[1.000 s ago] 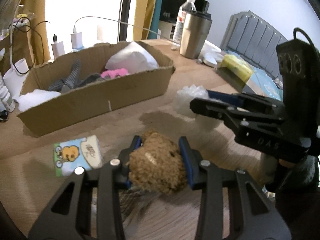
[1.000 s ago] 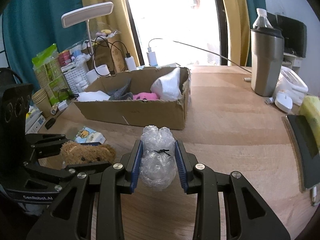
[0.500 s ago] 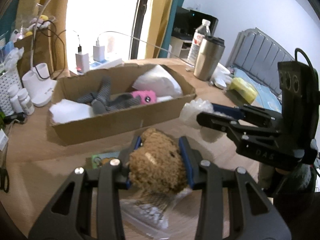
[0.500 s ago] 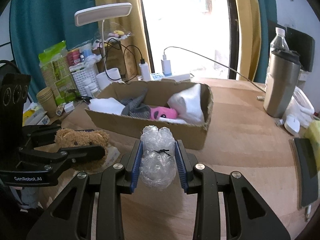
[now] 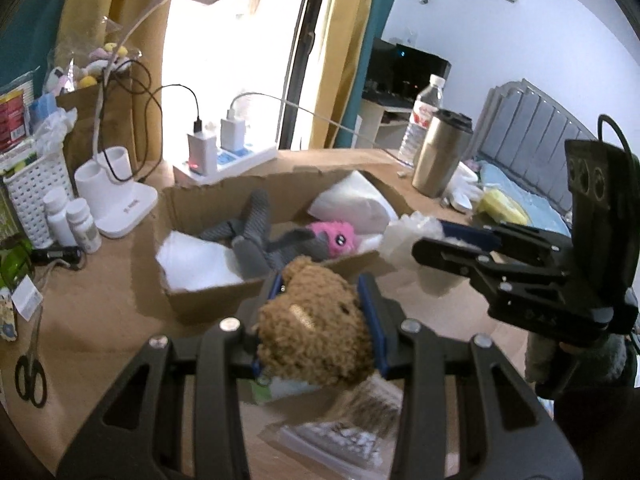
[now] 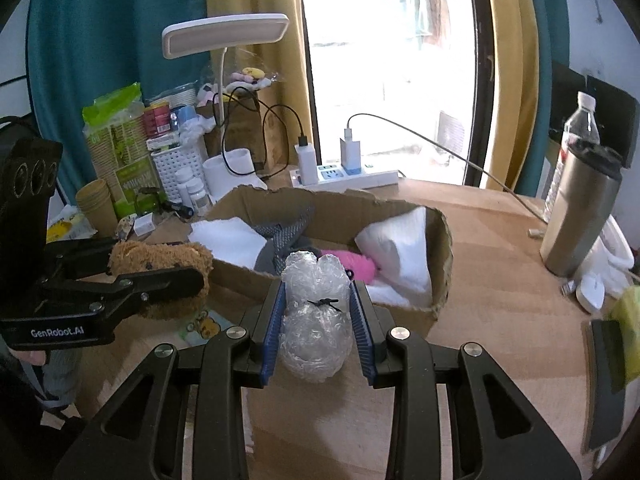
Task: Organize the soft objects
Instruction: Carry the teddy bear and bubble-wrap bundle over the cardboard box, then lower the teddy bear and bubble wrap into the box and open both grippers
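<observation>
My left gripper (image 5: 320, 292) is shut on a brown plush toy (image 5: 316, 332), held above the table just in front of the cardboard box (image 5: 208, 300). It also shows in the right wrist view (image 6: 160, 276). My right gripper (image 6: 318, 312) is shut on a tied bubble-wrap bundle (image 6: 314, 320), held above the box's near wall (image 6: 404, 316). The box holds a grey plush (image 5: 256, 240), a pink plush (image 5: 336, 236), a white pillow (image 6: 400, 252) and white foam (image 6: 228, 236).
A steel tumbler (image 6: 580, 212) and water bottle (image 6: 576, 128) stand to the right. A lamp (image 6: 224, 36), power strip (image 6: 344, 176), pill bottles (image 5: 68, 220), paper cups (image 6: 96, 208) and scissors (image 5: 30, 376) crowd the left. A tissue pack (image 6: 204, 326) and plastic bag (image 5: 352, 432) lie below the grippers.
Both grippers have risen and moved toward the box with their loads, so the box's inside now shows more from above. Both grips are unchanged.
</observation>
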Tool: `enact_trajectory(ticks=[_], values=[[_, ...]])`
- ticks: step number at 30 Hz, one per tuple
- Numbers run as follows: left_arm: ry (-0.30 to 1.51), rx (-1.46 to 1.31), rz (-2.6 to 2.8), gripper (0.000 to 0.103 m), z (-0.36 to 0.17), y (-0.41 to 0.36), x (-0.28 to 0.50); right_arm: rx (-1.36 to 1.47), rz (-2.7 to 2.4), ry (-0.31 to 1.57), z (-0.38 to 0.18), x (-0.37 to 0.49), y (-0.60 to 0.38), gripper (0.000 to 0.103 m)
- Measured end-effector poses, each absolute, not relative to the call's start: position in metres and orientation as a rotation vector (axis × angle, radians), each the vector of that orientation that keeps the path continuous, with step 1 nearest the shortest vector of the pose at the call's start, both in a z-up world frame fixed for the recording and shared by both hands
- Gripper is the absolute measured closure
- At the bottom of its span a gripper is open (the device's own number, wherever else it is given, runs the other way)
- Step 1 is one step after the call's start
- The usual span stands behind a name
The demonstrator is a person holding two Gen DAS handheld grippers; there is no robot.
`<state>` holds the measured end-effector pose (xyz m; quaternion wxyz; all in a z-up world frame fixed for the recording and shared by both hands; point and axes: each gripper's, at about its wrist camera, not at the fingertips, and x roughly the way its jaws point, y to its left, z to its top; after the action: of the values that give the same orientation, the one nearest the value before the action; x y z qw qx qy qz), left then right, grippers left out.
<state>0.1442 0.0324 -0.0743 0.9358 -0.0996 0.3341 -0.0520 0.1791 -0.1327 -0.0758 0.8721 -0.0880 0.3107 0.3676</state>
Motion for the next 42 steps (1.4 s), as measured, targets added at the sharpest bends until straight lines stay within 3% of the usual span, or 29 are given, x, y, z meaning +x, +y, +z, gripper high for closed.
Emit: enact_trajectory(ticks=[42], values=[[0.703, -0.208, -0.031, 0.062, -0.093, 0.076, 0.208, -0.215, 0.838, 0.686, -0.085, 0.225, -0.078, 0.068]])
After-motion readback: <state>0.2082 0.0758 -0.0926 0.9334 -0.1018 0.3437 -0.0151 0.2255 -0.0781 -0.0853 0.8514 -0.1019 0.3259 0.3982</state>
